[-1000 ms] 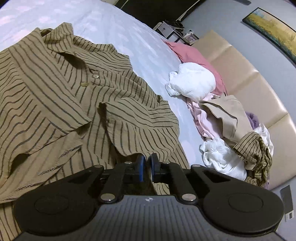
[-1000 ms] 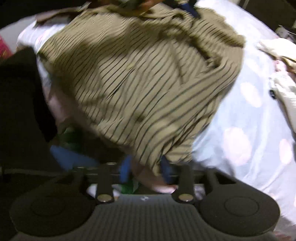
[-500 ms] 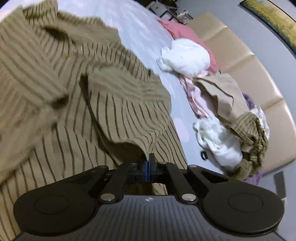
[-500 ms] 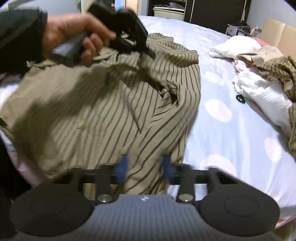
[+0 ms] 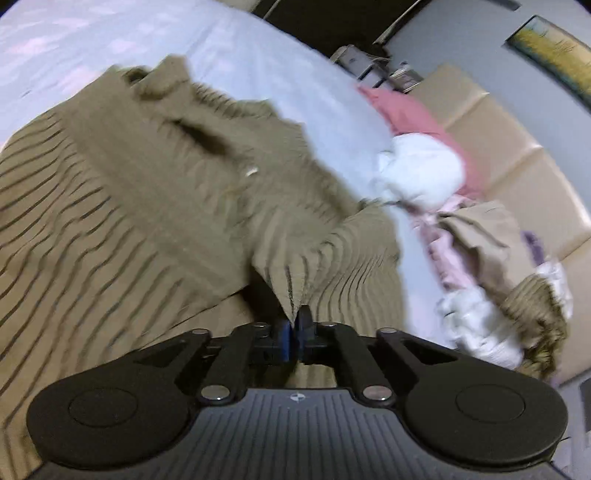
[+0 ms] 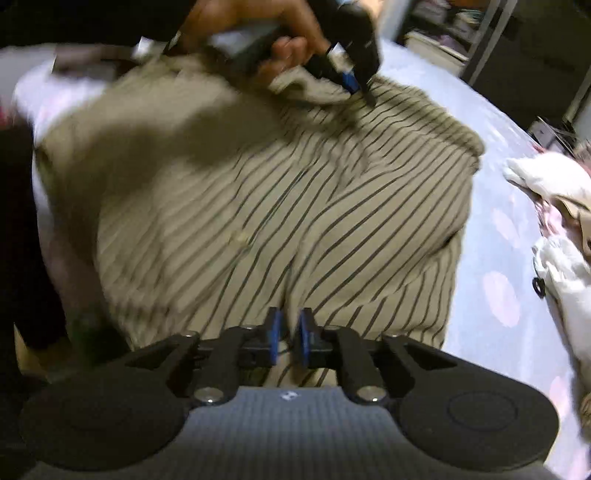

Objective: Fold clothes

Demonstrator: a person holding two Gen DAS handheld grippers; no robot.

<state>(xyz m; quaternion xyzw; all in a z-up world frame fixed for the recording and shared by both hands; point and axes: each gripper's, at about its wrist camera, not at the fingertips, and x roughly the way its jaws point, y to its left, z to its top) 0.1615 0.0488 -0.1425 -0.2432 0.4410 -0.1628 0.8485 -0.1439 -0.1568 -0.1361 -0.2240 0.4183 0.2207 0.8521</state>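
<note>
A tan shirt with dark stripes point(image 5: 147, 206) lies spread and rumpled on the pale bed sheet point(image 5: 184, 44). My left gripper point(image 5: 294, 325) is shut on a pinched fold of the shirt's edge, which rises as a peak from the blue pads. In the right wrist view the shirt point(image 6: 295, 206) fills the middle, and my right gripper point(image 6: 290, 332) is shut on a fold at its near edge. The left gripper point(image 6: 354, 85), held by a hand point(image 6: 258, 22), grips the far side of the shirt. The image is blurred by motion.
A pile of other clothes point(image 5: 480, 258) with a white garment point(image 5: 421, 173) and a pink one lies along the beige padded headboard point(image 5: 517, 147). White clothes point(image 6: 565, 266) lie at the right on the dotted sheet point(image 6: 498, 258). Dark furniture stands beyond the bed.
The left gripper closed on the shirt's edge and pulled it up. The right gripper's fingers went from wide apart to closed on the near edge of the shirt.
</note>
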